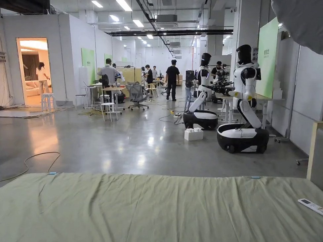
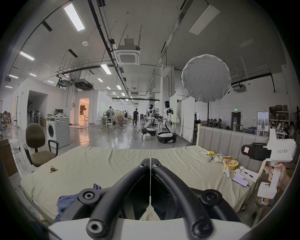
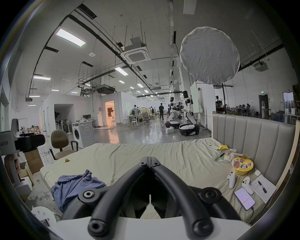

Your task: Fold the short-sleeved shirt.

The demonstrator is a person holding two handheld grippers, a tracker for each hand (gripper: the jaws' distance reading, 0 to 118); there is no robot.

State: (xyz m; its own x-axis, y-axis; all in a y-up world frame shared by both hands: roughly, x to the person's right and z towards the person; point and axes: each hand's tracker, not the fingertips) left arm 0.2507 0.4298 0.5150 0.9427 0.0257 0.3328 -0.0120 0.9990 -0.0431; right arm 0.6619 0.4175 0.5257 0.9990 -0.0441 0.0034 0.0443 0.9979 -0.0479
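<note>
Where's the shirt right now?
The blue shirt lies crumpled on the bed's near left corner in the right gripper view, left of the right gripper.

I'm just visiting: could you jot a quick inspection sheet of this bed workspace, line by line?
Surface: bed with wrinkled green sheet.
Job's things: blue shirt crumpled at the near left corner, not folded.
Clutter: phone, two controllers, notepad, noodle bowl, snacks, remote by the headboard.
Grippers: left gripper and right gripper both shut, holding nothing, above the bed.
Cables: phone lead; cord on floor.
Surroundings: chair, washing machine, two robots, people far off.
</note>
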